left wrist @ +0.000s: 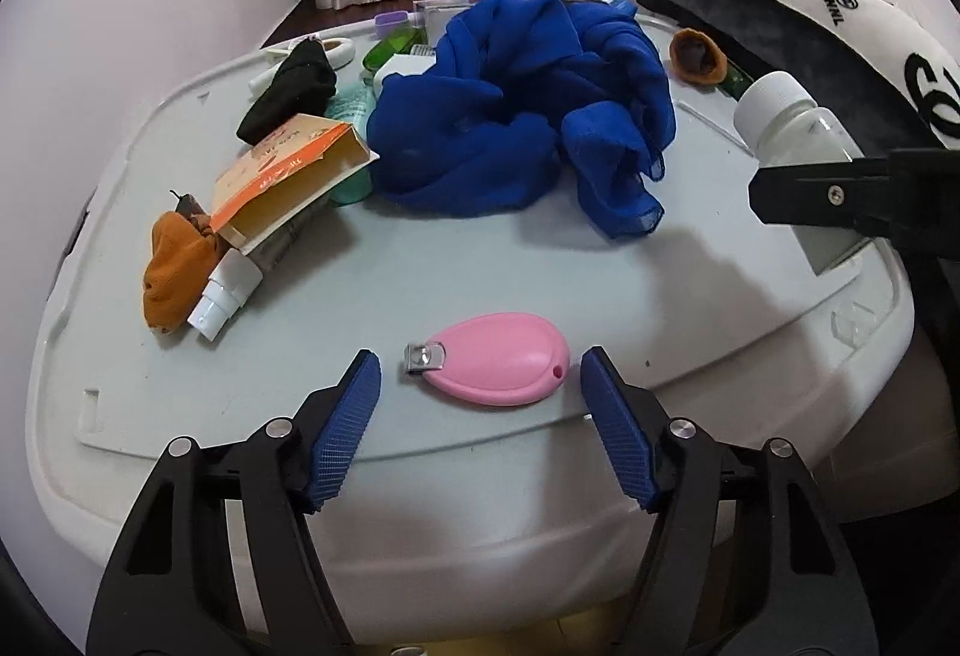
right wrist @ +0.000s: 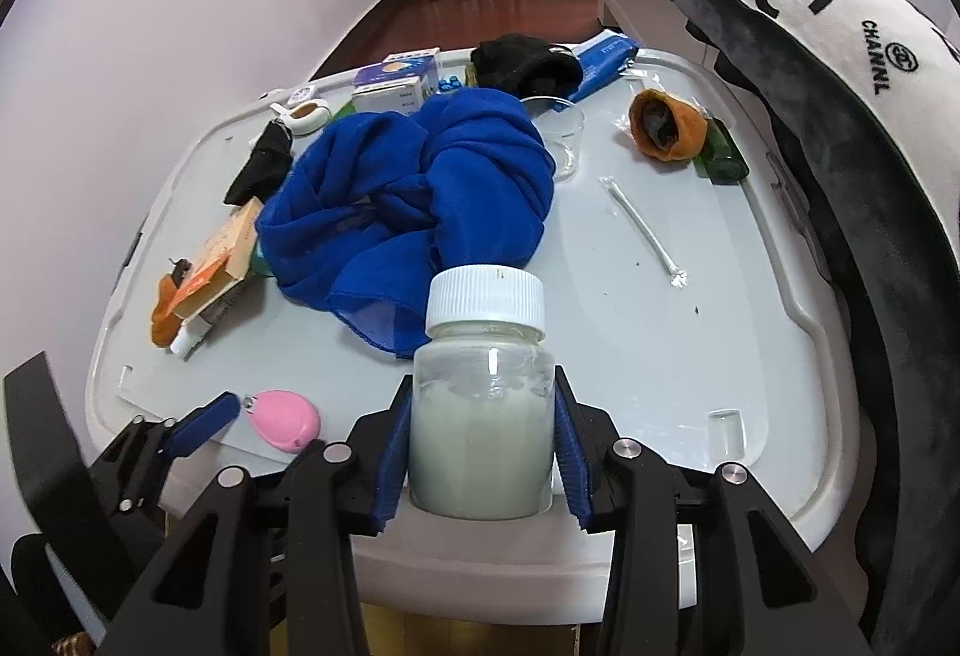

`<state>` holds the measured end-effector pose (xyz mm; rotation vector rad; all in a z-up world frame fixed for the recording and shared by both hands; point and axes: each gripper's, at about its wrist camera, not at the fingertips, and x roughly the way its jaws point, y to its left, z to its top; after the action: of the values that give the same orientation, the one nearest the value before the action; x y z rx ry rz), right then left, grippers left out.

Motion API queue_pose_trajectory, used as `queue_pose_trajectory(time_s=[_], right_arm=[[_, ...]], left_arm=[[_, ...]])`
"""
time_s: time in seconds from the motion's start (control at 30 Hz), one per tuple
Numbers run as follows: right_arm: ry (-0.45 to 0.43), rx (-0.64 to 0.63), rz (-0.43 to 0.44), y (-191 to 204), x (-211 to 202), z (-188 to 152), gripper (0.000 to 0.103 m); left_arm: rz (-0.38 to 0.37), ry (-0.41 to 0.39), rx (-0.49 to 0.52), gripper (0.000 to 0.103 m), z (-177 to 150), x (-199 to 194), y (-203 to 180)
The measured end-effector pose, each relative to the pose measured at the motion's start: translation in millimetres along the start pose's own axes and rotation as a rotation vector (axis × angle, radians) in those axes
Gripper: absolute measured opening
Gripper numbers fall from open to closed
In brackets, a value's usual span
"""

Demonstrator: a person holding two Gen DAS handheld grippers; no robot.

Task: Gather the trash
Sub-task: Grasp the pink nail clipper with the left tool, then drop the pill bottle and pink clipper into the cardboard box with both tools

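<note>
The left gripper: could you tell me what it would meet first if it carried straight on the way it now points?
Most likely the pink nail clipper, which lies on the white lid right between the open fingers of the left gripper. Depth is hard to judge, so the pads might touch the lid at about the same time.

A clear plastic bottle [right wrist: 483, 404] with a white ribbed screw cap, partly filled with milky white liquid, stands upright, clamped in my right gripper [right wrist: 483, 452]. A pink teardrop-shaped nail clipper [left wrist: 498, 368] lies flat between the parted fingers of my left gripper [left wrist: 480, 392], touching neither.
</note>
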<state>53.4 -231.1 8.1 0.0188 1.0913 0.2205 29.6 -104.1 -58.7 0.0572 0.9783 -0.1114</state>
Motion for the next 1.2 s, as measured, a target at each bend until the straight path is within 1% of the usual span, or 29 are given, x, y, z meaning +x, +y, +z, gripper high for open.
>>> queue_pose_trajectory(time_s=[0.03,0.07,0.17,0.27,0.43,0.53,0.67,0.73,0.77,0.8,0.83,0.87,0.93,0.97,1.0,1.03,1.07,1.1,1.13,1.17,1.2], right_arm=[[-0.004,-0.001,0.007,1.3,-1.9,0.2,0.042],[-0.006,-0.006,0.009,2.6,-2.5,0.3,0.042],[-0.010,-0.006,0.014,3.4,-4.4,0.9,0.042],[-0.013,-0.003,0.016,2.8,-5.8,1.1,0.042],[-0.021,-0.011,0.026,3.9,-9.5,1.4,0.042],[-0.024,-0.024,0.028,8.3,-12.2,-2.6,0.042],[-0.033,-0.052,0.021,15.7,-21.3,-13.0,0.042],[-0.036,-0.067,0.014,19.6,-29.1,-21.2,0.042],[-0.038,-0.078,0.005,22.0,-34.9,-30.7,0.042],[-0.032,-0.087,-0.001,23.5,-38.4,-41.7,0.042],[-0.016,-0.094,0.001,26.1,-40.4,-55.4,0.042],[0.025,-0.102,0.006,29.5,-39.6,-78.7,0.042],[0.091,-0.103,0.014,32.9,-33.2,-111.1,0.042],[0.152,-0.103,0.017,34.7,-24.1,-134.6,0.042],[0.197,-0.103,0.018,35.8,-15.9,-150.9,0.042],[0.267,-0.103,0.014,37.1,-2.9,-171.9,0.042],[0.309,-0.097,0.018,37.8,5.0,-184.0,0.043],[0.358,-0.082,0.020,37.2,14.2,-195.8,0.044],[0.412,-0.060,0.025,35.7,23.6,-207.5,0.050],[0.430,-0.043,0.025,34.1,27.0,-211.9,0.069],[0.441,-0.029,0.009,32.0,29.2,-214.5,0.081]], left_arm=[[0.000,-0.006,0.001,0.058,0.4,0.0,0.3],[-0.002,-0.017,-0.003,0.054,0.7,-0.7,2.1],[-0.025,-0.029,-0.019,0.054,1.4,-1.5,7.3],[-0.020,-0.031,-0.010,0.054,1.0,-1.7,6.6],[-0.018,-0.017,-0.041,0.054,-1.5,-9.3,17.8],[-0.005,-0.031,-0.034,0.054,-5.2,-26.2,22.8],[0.003,-0.058,-0.009,0.054,-16.8,-64.5,25.4],[0.000,-0.066,-0.001,0.054,-27.0,-84.9,26.6],[0.004,-0.064,0.007,0.054,-37.3,-98.5,26.2],[0.003,-0.054,0.008,0.054,-42.9,-103.5,26.2],[-0.002,-0.041,0.006,0.054,-51.3,-109.9,25.8],[-0.006,-0.019,0.002,0.054,-63.8,-115.1,25.4],[-0.013,0.048,-0.003,0.054,-89.7,-114.9,22.5],[-0.025,0.090,-0.013,0.054,-100.7,-110.5,20.6],[-0.031,0.124,-0.020,0.054,-108.7,-106.3,19.3],[-0.036,0.187,-0.028,0.054,-120.8,-97.0,16.4],[-0.043,0.221,-0.035,0.055,-126.4,-92.0,16.1],[-0.051,0.269,-0.038,0.059,-134.7,-84.5,13.9],[-0.048,0.320,-0.028,0.071,-141.8,-76.8,10.9],[-0.042,0.342,-0.026,0.075,-146.0,-73.6,9.4],[-0.041,0.361,-0.022,0.077,-150.0,-71.0,7.9]])
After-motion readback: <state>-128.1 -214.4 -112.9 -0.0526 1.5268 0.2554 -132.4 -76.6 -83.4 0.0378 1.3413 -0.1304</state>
